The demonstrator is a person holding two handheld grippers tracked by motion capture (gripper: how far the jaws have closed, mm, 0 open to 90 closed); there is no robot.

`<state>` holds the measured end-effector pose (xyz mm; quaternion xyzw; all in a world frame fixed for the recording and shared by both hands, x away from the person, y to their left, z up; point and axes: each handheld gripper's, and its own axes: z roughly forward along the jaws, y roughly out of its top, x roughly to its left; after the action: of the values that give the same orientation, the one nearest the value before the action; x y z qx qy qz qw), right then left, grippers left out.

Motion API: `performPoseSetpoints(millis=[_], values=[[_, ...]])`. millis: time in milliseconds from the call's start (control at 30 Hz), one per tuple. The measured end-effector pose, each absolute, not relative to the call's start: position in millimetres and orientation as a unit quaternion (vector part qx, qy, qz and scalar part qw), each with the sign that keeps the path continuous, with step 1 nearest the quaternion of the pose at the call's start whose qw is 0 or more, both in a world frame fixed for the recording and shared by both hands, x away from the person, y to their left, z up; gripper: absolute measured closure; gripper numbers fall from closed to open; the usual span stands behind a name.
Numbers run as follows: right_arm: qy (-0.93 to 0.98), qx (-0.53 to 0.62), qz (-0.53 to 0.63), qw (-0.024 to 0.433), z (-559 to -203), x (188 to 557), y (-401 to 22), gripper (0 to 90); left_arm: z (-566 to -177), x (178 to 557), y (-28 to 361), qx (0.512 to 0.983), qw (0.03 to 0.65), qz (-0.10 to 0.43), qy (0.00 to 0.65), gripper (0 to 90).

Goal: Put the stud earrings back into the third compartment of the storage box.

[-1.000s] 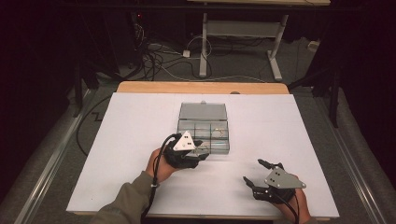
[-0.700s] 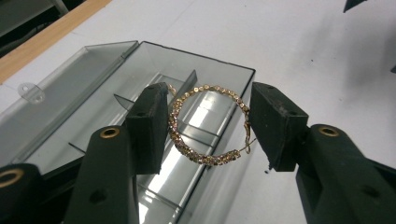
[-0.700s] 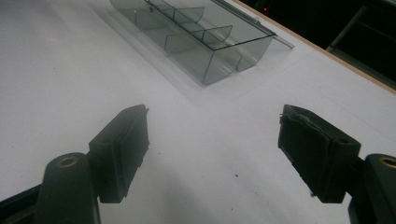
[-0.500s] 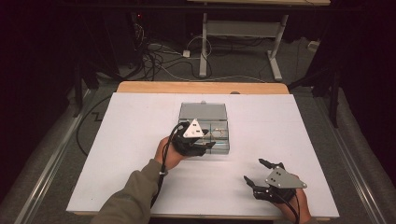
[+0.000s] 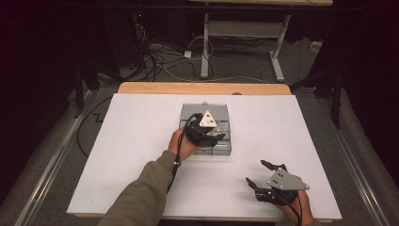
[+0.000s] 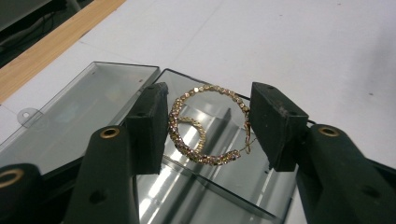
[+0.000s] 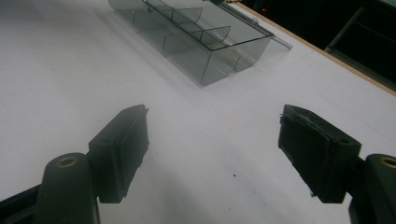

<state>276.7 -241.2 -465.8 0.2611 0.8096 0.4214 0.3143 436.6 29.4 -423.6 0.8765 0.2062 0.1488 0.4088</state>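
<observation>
White desk (image 5: 141,141) under a dark room with cables on the floor behind it, and on the desk sits a clear compartment box (image 5: 221,115), lid swung open; left gripper (image 5: 219,137) is over the box's near half, seen from above with its grey plate on top; in the left gripper view its jaws clamp a gold hoop earring (image 6: 208,125), one pad on each side of the ring; the hoop stands on edge, its flat face turned toward the camera, so its width runs straight across from pad to pad and its opening looks along the jaws; a thin hook of wire shows at the lower right of the ring, by the right-hand pad; below it, the box's clear dividers; right gripper (image 5: 259,173) is low at the near right of the desk, well apart from the box, jaws spread wide with bare desk between them.
</observation>
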Motion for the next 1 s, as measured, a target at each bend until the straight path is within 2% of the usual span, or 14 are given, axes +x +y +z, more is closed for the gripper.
performPoseSetpoints(millis=[1000], values=[[0.812, 0.259, 0.420, 0.311, -466.6, 276.9, -241.7, 25.1, -436.3, 467.2, 5.6, 0.886, 0.367, 0.158, 0.235, 45.7]])
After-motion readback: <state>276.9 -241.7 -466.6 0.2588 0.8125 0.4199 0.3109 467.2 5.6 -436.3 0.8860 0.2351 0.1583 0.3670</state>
